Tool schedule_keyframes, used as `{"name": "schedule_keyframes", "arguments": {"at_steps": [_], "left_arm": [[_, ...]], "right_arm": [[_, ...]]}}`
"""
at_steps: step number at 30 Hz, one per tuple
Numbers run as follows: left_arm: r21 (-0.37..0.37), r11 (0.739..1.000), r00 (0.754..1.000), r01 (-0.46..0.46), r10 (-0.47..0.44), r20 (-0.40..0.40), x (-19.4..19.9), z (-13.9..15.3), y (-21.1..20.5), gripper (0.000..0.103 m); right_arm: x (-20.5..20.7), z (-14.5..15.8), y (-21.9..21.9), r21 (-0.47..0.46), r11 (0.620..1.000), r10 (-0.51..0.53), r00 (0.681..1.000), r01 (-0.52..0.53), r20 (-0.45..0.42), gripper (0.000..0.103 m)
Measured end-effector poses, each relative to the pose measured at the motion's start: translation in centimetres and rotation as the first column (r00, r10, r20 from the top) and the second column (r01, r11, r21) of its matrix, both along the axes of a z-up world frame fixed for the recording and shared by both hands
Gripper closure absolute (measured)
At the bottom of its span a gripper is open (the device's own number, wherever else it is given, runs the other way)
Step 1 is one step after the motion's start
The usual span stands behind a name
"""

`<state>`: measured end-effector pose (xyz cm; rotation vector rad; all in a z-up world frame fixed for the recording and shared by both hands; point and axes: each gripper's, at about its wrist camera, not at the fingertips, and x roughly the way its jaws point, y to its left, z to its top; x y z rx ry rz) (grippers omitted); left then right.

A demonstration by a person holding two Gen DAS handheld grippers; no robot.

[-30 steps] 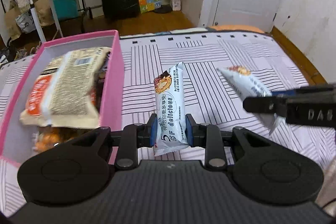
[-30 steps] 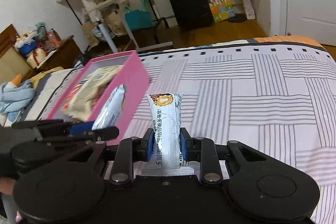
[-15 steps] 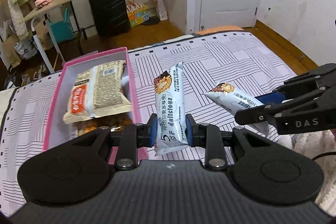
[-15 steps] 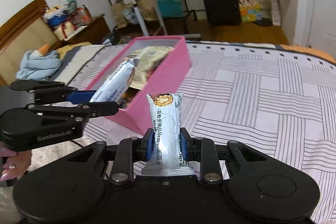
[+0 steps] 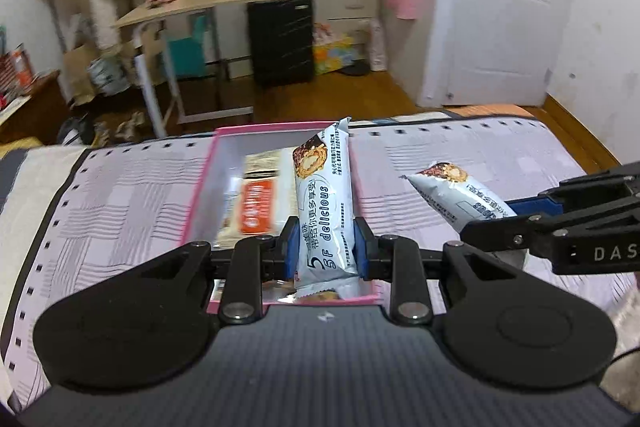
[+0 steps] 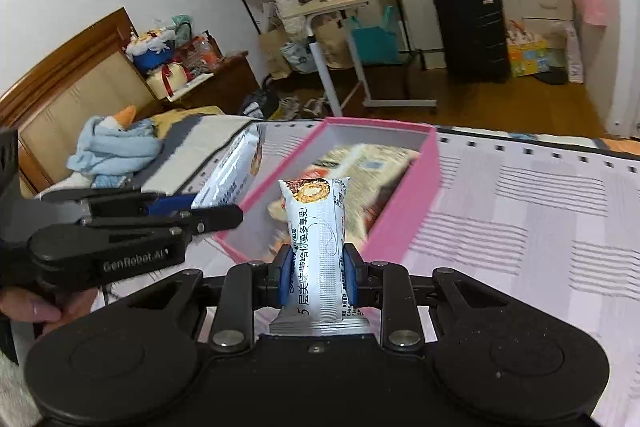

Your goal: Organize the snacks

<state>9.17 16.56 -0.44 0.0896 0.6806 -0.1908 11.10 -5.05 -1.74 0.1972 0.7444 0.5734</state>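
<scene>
My left gripper is shut on a pale blue snack bar that stands upright between its blue pads, over the near end of the pink box. A beige and orange snack packet lies inside the box. At the right edge the right gripper comes in, holding a second bar above the striped bedspread. In the right wrist view my right gripper is shut on that same kind of bar, near the pink box. The left gripper with its bar hangs at the left.
The box sits on a bed with a striped cover. A blue cloth bundle lies by the wooden headboard. Beyond the bed stand a folding table, a black suitcase and a white door. A hand holds the left gripper's handle.
Both grippers have risen and swung left with their bars. The left bar now hangs over the pink box instead of beside it, and the right bar has come close to the box.
</scene>
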Motion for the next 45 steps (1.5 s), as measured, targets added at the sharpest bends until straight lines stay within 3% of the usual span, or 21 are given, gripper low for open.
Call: {"name": "schedule_keyframes", "arguments": {"at_steps": [9,15,18,21,23,28,34,39,45], "left_arm": [[0.009,0.993,0.991,-0.115,0.116,-0.068,4.8,-3.4,2.5,0.076],[0.006,0.992,0.983,-0.13,0.129,-0.13,6.9,-6.2,3.1,0.075],[-0.025,0.991,0.979,-0.131,0.125,-0.162,7.6,-7.3,3.4,0.073],[-0.039,0.988,0.976,-0.147,0.139,-0.166,7.8,-8.1,3.6,0.068],[-0.045,0.987,0.977,-0.154,0.145,-0.159,7.5,-8.0,3.6,0.063],[-0.07,0.985,0.976,-0.158,0.145,-0.163,6.6,-7.5,4.0,0.063],[-0.043,0.988,0.981,-0.15,0.143,-0.131,4.4,-6.0,3.4,0.063],[-0.005,0.993,0.99,-0.118,0.117,-0.08,1.9,-4.1,2.1,0.062],[0.004,0.997,0.997,-0.078,0.078,-0.018,-1.4,-1.6,0.7,0.058]], "right_arm": [[5.1,-3.7,3.8,-0.005,1.0,0.017,1.0,-0.017,-0.006,0.073],[5.8,-6.2,4.0,-0.007,1.0,-0.008,0.999,0.007,-0.033,0.071],[5.9,-6.6,4.2,-0.003,1.0,-0.019,0.999,0.018,-0.028,0.064],[5.6,-6.5,4.1,0.002,1.0,-0.003,1.0,0.003,-0.009,0.064],[5.3,-6.2,3.9,0.013,1.0,0.005,1.0,-0.005,-0.004,0.064],[3.5,-5.4,2.7,0.021,1.0,-0.01,1.0,0.01,-0.004,0.064],[-0.2,-3.4,1.7,-0.038,0.998,-0.039,0.998,0.041,0.05,0.064],[-3.3,-1.6,0.0,-0.013,0.996,-0.091,0.993,0.092,0.078,0.062],[-6.6,0.4,-1.2,-0.063,0.983,-0.165,0.978,0.174,0.131,0.058]]}}
